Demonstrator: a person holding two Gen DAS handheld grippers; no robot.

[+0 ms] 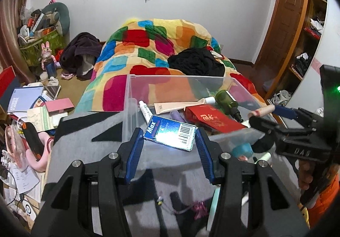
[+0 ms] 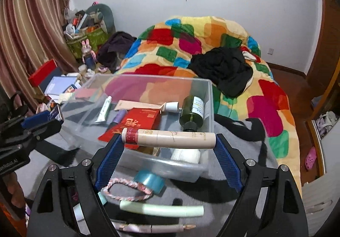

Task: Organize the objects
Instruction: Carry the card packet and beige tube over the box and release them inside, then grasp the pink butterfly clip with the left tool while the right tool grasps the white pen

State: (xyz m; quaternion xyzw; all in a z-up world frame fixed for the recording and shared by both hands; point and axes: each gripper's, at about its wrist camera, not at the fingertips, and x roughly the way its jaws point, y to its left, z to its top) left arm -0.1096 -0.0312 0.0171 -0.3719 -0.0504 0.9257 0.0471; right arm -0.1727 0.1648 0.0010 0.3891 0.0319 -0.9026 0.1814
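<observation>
Grey felt (image 2: 240,128); clear, seemingly plastic bin (image 2: 209,96).

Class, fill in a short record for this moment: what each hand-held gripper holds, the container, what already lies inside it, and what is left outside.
left hand-held gripper: shut on blue Max box
right hand-held gripper: shut on beige tube, held crosswise
container: clear plastic bin on grey cloth
inside bin: green bottle, red packet, white tube
outside bin: teal tape roll, braided bracelet, pale green tube
</observation>
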